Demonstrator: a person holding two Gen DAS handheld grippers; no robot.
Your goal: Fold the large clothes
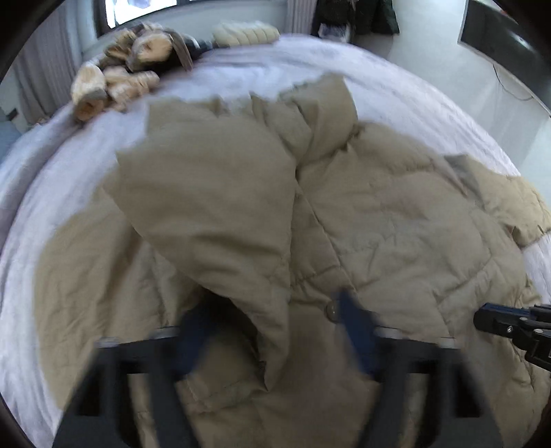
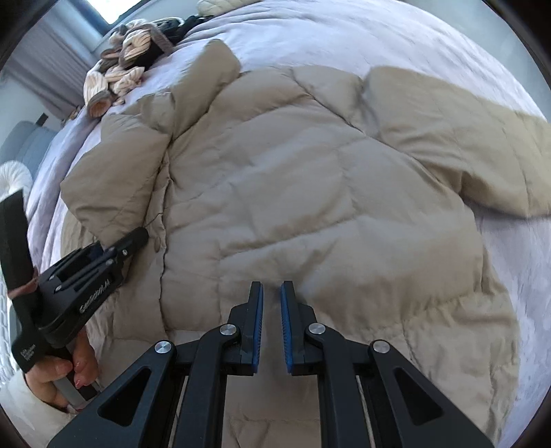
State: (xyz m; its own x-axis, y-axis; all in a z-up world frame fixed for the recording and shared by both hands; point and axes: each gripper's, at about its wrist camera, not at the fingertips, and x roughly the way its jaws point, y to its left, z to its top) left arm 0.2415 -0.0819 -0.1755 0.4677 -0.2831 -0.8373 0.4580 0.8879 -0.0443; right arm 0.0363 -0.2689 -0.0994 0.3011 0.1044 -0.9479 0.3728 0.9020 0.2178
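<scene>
A beige puffer jacket point(image 1: 378, 220) lies spread on a pale lilac bed point(image 1: 241, 79), front up, with buttons down its middle. In the left wrist view its left sleeve point(image 1: 213, 206) is folded across the body. My left gripper point(image 1: 272, 320) is blurred, its jaws wide apart, with a fold of the jacket between the blue pads. In the right wrist view the jacket point(image 2: 310, 193) fills the frame and its other sleeve point(image 2: 465, 144) stretches right. My right gripper point(image 2: 272, 293) hovers over the jacket's lower body, jaws slightly apart and empty. The left gripper point(image 2: 113, 251) shows at the left.
A heap of tan and cream knitted clothes point(image 1: 117, 79) lies at the bed's far left corner. A cream pillow point(image 1: 244, 32) lies at the head. A dark screen point(image 1: 502, 38) hangs on the right wall. The right gripper point(image 1: 509, 324) enters the left wrist view at the right edge.
</scene>
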